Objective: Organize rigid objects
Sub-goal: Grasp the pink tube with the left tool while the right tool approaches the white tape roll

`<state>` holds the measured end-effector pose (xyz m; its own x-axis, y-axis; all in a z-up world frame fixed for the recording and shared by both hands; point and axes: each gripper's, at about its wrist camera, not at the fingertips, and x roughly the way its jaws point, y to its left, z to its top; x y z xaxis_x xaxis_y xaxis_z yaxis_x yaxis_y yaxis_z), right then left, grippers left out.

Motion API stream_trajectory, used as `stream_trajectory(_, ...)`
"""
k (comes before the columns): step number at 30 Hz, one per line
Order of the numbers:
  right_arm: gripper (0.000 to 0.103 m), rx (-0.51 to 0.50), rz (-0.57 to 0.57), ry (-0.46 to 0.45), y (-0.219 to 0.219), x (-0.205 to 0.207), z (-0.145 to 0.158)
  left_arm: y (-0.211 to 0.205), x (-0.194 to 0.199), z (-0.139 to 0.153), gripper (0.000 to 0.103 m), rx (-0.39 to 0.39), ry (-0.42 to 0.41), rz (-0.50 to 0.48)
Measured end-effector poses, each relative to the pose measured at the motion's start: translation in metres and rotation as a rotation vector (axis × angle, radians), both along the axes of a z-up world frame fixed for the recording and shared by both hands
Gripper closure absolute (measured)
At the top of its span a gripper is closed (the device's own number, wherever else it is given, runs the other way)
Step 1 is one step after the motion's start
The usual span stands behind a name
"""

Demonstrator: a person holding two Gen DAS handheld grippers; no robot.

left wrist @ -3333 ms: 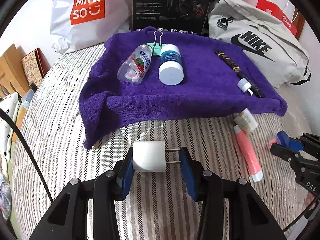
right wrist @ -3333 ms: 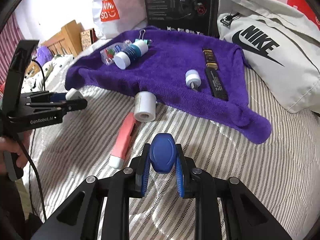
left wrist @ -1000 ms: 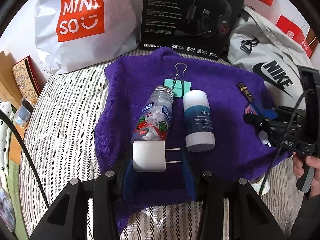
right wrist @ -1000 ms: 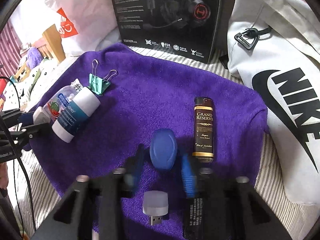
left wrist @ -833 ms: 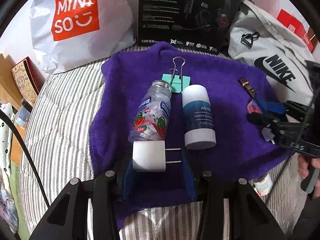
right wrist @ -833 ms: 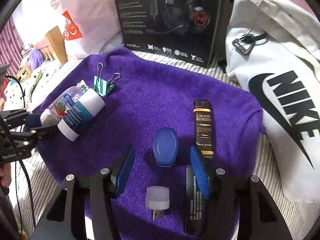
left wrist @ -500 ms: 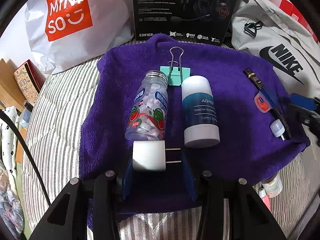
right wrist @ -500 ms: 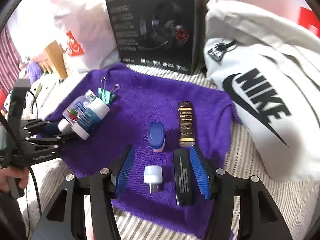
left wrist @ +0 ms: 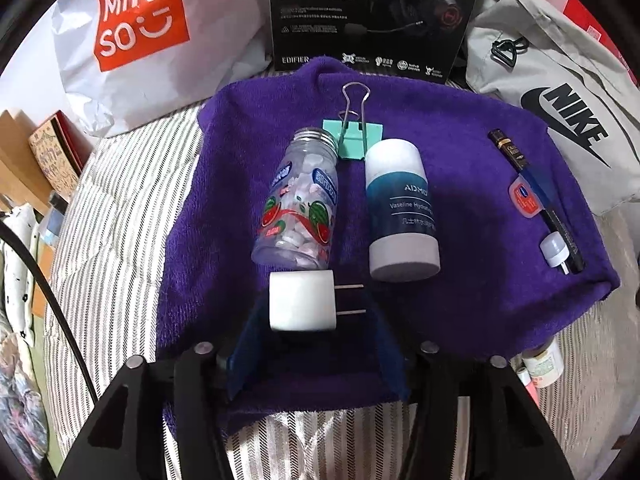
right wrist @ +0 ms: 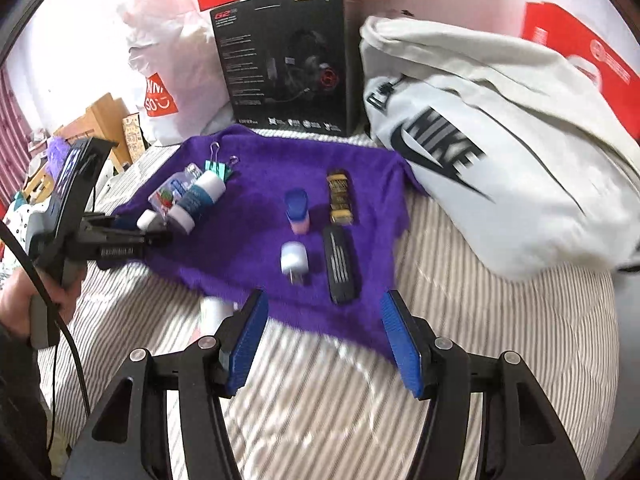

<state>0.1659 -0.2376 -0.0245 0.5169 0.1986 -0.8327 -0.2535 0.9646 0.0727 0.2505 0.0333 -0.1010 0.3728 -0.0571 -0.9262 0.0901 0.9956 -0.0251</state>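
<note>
On the bed [left wrist: 120, 240] lies a purple towel [left wrist: 480, 280], and the sorted things are laid out on it. Toward its left edge a candy bottle [left wrist: 298, 204] and a white tube [left wrist: 400, 208] lie side by side, close but with a gap between them, with a binder clip [left wrist: 352, 136] at their far ends.

At the bottle's near end the left hand-held gripper [left wrist: 316, 320] has its jaws spread. The charger [left wrist: 301, 306] sits between them on the towel, prongs pointing right. It seems already let go, though I cannot tell whether the left pad still touches it. This step, placing the charger in the left row, looks nearly finished. The next move would be a straight pull back, without nudging the charger or the bottle it almost touches.

Toward the towel's right edge are a blue-capped piece [right wrist: 297, 210], a small white plug light [right wrist: 294, 258], a gold-labelled stick [right wrist: 340, 197] and a black bar [right wrist: 342, 270], all apart from one another.

The right hand-held gripper [right wrist: 324, 340] hangs over the stripes at the towel's near edge, wide apart and empty.

Off the towel, at its near right corner, a small jar [left wrist: 542, 366] and a pink item [left wrist: 528, 386] lie on the bed. They seem the likely next pickups.
</note>
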Motion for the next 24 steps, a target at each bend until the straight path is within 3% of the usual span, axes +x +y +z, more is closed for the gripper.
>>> stream_trajectory(1, 0.044, 0.004, -0.007, 0.004, -0.003, -0.005, 0.0, -0.001, 0.0, 0.001, 0.041, -0.013, 0.012, -0.011)
stream_trajectory(6, 0.044, 0.016, -0.041, 0.012, -0.018, -0.036, 0.001, -0.004, -0.012, 0.019, 0.038, -0.016, -0.005, -0.004)
stream_trajectory(9, 0.044, 0.043, -0.061, 0.014, -0.027, -0.056, 0.003, -0.005, -0.032, 0.041, 0.022, -0.035, -0.049, 0.02)
stream_trajectory(14, 0.04, 0.066, -0.102, 0.016, -0.04, -0.08, 0.0, -0.029, -0.079, 0.062, 0.021, -0.059, -0.108, -0.015)
stream_trajectory(17, 0.04, 0.083, -0.138, 0.032, -0.05, -0.091, -0.005, -0.057, -0.104, 0.057, 0.021, -0.054, -0.113, -0.026)
stream_trajectory(24, 0.036, 0.088, -0.23, 0.017, -0.063, -0.109, -0.033, -0.107, -0.118, 0.026, 0.021, -0.054, -0.109, -0.061)
